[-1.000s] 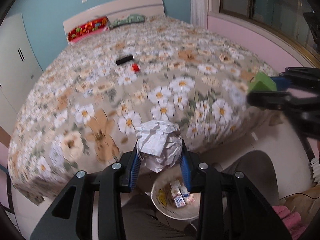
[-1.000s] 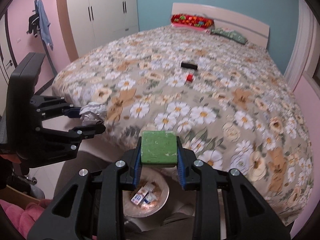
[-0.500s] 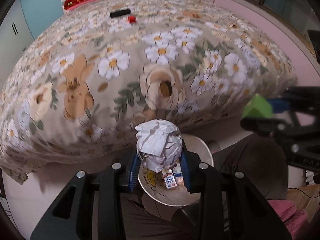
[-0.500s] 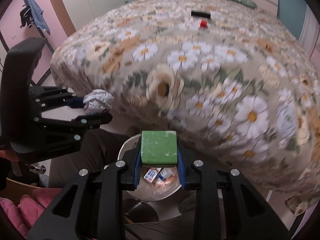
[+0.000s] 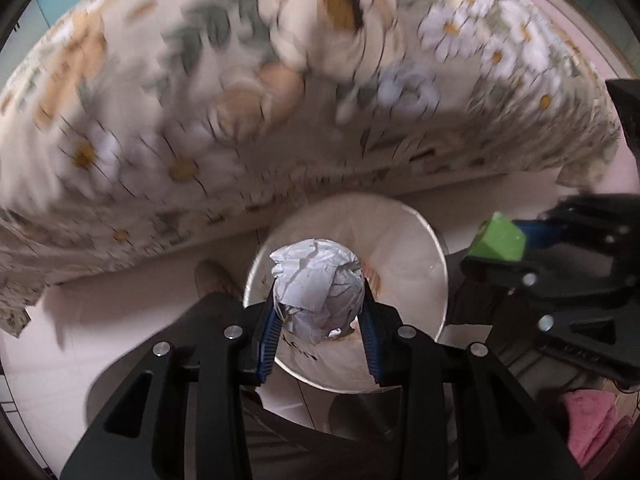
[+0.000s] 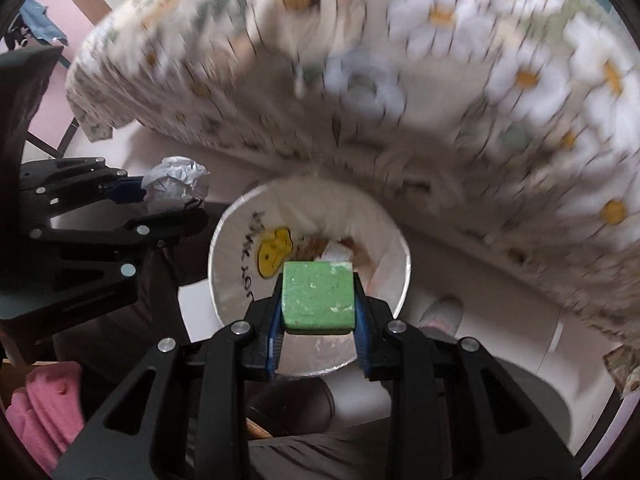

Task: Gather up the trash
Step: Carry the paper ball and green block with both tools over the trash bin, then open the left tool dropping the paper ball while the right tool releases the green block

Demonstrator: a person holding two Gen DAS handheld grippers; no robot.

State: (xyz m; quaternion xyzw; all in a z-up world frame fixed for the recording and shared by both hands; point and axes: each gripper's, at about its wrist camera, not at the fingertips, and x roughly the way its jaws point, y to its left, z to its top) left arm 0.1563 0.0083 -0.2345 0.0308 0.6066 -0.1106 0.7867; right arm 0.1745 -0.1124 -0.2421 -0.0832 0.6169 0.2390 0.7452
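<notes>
Both hands had come down from the bed: the left hand-held gripper [image 5: 318, 312] pinched the crumpled paper [image 5: 318, 286], the right hand-held gripper [image 6: 317, 320] the green block [image 6: 318, 294], both now over the trash bin [image 6: 394, 240], ready for dropping.

The flowered bedspread [image 5: 280, 80] at 12 o'clock is smeared by blur. The paper ball [image 5: 318, 288] hides part of the bin's [image 5: 400, 232] inside; a pink cloth [image 5: 592, 428] at 4 o'clock is cut off.
</notes>
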